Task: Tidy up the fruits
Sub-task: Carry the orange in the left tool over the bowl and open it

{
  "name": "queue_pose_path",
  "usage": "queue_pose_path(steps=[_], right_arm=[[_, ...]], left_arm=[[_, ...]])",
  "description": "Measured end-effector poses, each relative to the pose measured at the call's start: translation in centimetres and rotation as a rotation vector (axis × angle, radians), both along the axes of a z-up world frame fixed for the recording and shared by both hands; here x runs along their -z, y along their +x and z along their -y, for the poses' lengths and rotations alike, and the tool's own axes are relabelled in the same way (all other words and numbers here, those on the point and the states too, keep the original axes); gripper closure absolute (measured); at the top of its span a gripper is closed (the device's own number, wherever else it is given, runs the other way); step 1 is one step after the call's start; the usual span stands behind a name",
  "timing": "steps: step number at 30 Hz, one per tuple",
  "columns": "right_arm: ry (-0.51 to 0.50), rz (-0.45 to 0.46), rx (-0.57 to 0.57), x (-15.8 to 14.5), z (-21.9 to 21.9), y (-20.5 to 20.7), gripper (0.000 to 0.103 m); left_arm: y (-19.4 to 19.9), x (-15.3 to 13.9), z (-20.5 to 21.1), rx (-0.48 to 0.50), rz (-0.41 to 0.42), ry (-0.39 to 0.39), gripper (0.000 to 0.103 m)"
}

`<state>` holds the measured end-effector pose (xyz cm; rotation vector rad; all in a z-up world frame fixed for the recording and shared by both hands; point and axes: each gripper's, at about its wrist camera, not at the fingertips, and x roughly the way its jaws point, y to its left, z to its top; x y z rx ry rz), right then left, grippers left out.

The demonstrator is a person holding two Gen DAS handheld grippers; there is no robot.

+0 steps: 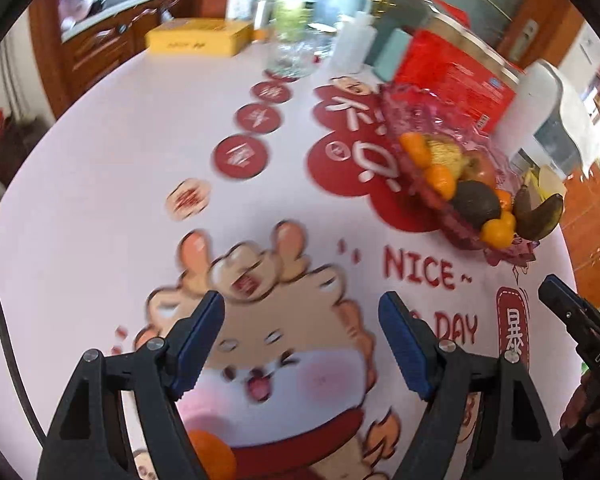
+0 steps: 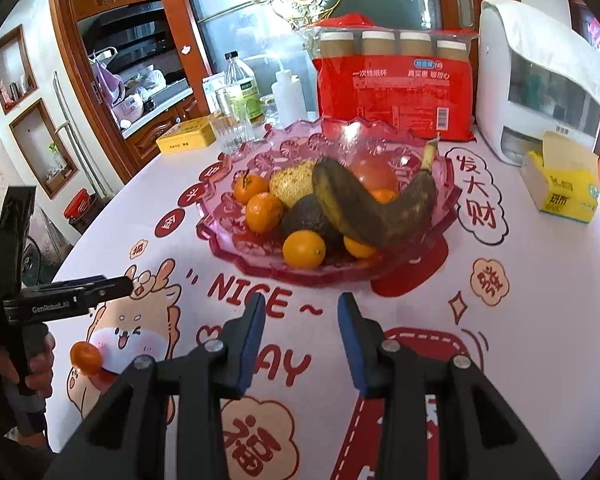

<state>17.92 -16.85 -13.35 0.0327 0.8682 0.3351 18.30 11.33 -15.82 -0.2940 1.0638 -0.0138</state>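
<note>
- Your left gripper (image 1: 300, 344) hangs over the printed tablecloth (image 1: 132, 152), its blue-padded jaws wide apart and holding nothing.
- Your right gripper (image 2: 302, 340) points at the pink glass fruit bowl (image 2: 446, 194), its jaws also apart and empty.
- One loose tangerine (image 2: 86, 358) lies on the cloth near your left gripper, well apart from the bowl. In the left wrist view it sits low, under the left finger, only partly visible.
- The step in hand looks like fetching this last stray fruit. The rest appears already gathered.
- The next move likely calls for lowering the left gripper, straddling the tangerine, closing gently, then carrying it right to the bowl.
- The tangerine is small, round, bright orange and glossy. It may roll if nudged.
- The bowl holds several tangerines, a dark avocado (image 2: 310, 216), a badly browned banana (image 2: 374, 206) lying across the top, a rough yellow fruit (image 2: 294, 186) and a reddish one (image 2: 374, 174) behind.
- Free space shows at the bowl's near left edge.
</note>
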Motion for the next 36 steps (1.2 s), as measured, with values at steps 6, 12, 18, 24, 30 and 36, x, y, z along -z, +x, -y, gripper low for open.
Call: queue_pose_path(steps=[6, 12, 18, 24, 30, 36], right_arm=[[-0.002, -0.034, -0.030, 0.8, -1.0, -0.9, 0.065], [-0.017, -0.068, -0.081, 1.7, -2.7, -1.7, 0.065], [-0.030, -0.090, -0.133, 2.0, -4.4, -2.3, 0.065], [-0.042, -0.083, -0.159, 1.4, -5.8, -3.6, 0.065], [-0.046, -0.074, -0.133, 0.7, -6.0, -5.5, 0.065], [-0.042, -0.078, -0.082, 0.3, -5.7, -7.6, 0.065]], left_arm=[[-3.1, 0.8, -3.4, -0.096, -0.005, -0.017, 0.025], [-5.9, 2.3, -6.5, -0.193, -0.045, -0.044, 0.025], [-7.7, 2.8, -8.0, -0.243, -0.057, -0.053, 0.025], [-9.1, 2.5, -8.1, -0.224, -0.070, -0.063, 0.025], [-10.1, 2.1, -6.9, -0.125, -0.091, -0.095, 0.025], [-11.0, 2.3, -5.4, -0.021, -0.129, -0.099, 0.025]])
